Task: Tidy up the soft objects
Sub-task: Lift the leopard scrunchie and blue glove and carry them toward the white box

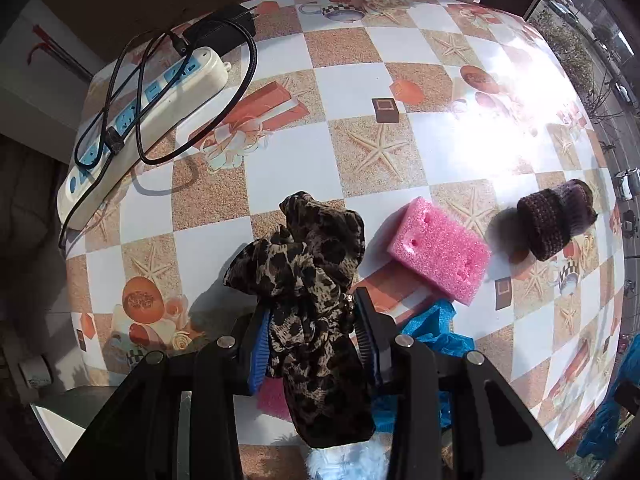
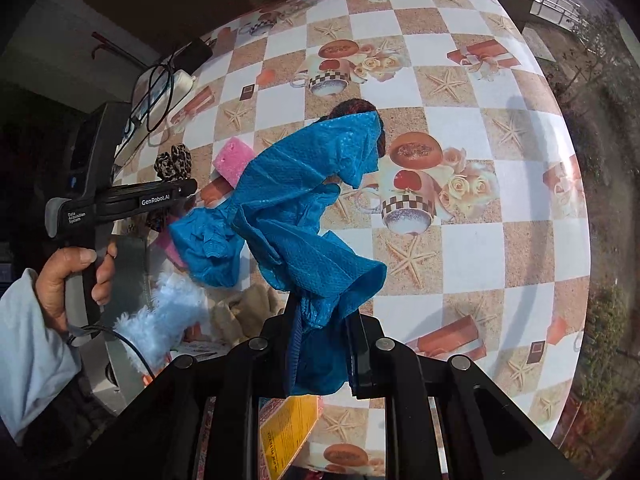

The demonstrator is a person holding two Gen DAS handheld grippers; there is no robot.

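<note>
My left gripper [image 1: 310,320] is shut on a leopard-print scrunchie [image 1: 304,264] and holds it above the checkered table [image 1: 400,72]. A pink sponge [image 1: 438,246] lies just right of it, and a dark brown knitted piece [image 1: 554,220] lies further right. My right gripper [image 2: 320,332] is shut on a crumpled blue cloth [image 2: 304,208] and holds it up over the table [image 2: 472,240]. In the right wrist view the left gripper [image 2: 188,190] shows at left with the scrunchie [image 2: 174,162], beside the pink sponge [image 2: 234,160]. The brown knitted piece [image 2: 352,108] peeks out behind the cloth.
A white power strip [image 1: 148,120] with black cables and a black adapter [image 1: 218,28] sits at the table's far left. A light blue fluffy item [image 2: 168,320], a beige soft item [image 2: 244,312] and a yellow booklet [image 2: 288,436] lie near the front edge.
</note>
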